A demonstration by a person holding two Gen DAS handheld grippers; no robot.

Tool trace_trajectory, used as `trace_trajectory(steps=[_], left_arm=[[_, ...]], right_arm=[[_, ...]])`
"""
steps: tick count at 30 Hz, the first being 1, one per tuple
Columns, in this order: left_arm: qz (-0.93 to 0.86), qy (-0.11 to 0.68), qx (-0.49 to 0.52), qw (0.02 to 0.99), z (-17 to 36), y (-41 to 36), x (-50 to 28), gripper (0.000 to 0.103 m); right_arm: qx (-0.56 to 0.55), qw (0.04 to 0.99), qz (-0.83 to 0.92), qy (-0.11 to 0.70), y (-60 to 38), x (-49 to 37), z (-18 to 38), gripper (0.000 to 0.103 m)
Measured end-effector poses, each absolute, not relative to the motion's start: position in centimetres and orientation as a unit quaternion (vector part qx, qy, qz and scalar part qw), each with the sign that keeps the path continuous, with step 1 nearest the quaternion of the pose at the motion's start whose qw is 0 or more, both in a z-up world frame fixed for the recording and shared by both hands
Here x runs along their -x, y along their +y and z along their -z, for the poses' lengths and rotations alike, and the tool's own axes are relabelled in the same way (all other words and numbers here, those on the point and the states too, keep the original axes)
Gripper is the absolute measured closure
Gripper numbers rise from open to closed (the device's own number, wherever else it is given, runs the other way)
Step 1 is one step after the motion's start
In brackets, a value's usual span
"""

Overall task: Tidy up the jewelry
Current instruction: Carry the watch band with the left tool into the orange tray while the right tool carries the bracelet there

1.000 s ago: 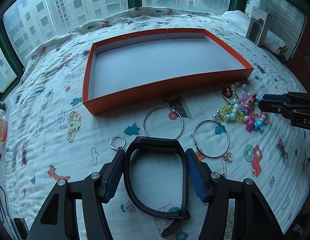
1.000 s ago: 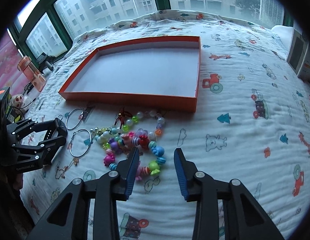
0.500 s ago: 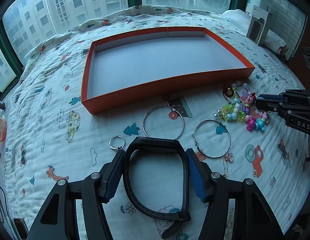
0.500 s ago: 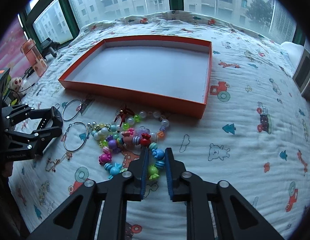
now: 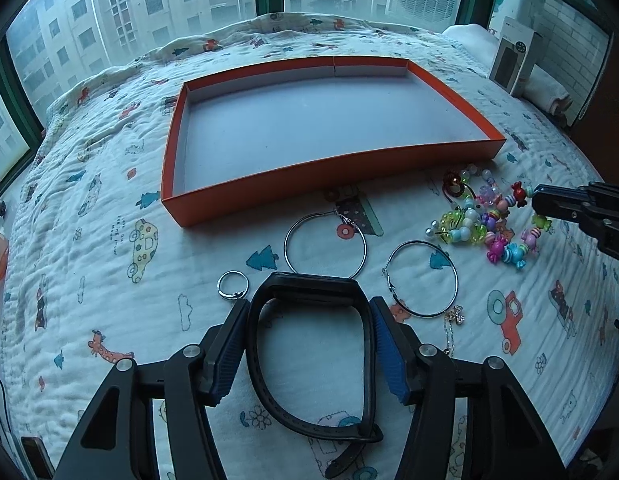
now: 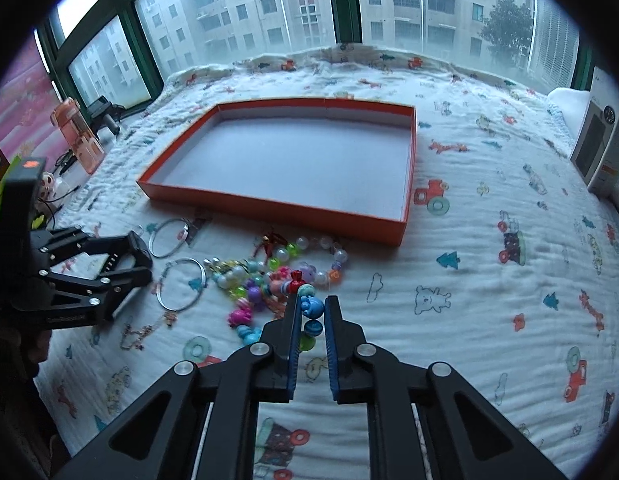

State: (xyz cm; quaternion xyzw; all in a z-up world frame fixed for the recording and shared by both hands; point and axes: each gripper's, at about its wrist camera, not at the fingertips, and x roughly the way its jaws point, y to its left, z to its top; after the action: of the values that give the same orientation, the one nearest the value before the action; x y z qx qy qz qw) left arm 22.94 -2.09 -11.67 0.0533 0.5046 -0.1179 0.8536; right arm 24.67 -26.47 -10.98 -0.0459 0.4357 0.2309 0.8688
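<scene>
The right gripper [image 6: 312, 312], spread wide a second ago, is now clenched on the beaded bracelet [image 6: 285, 276]. The black wristband [image 5: 309, 344] remains grasped by the left gripper [image 5: 309, 312]. The orange tray [image 5: 245, 196] lies just beyond.

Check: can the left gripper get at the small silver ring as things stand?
Probably not yet. The left gripper is shut on the black band, so its fingers are occupied. The ring lies uncovered on the blanket just beside the left finger's tip, so once the band is dropped the way looks free.
</scene>
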Motion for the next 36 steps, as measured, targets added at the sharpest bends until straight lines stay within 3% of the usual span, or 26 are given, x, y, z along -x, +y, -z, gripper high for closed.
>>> trace_trajectory(steps=[22,36], left_arm=[[0.1,0.436,-0.026,0.894,2.9,-0.1,-18.8,0.044],[0.097,0.408,-0.023,0.907,-1.3,-0.7,-22.0,0.044]], right_arm=[[0.067,0.899,-0.225,0.37,-25.3,-20.9,4.7,0.089],[0.078,0.909,-0.218,0.345,-25.1,-22.9,2.3,0.089]])
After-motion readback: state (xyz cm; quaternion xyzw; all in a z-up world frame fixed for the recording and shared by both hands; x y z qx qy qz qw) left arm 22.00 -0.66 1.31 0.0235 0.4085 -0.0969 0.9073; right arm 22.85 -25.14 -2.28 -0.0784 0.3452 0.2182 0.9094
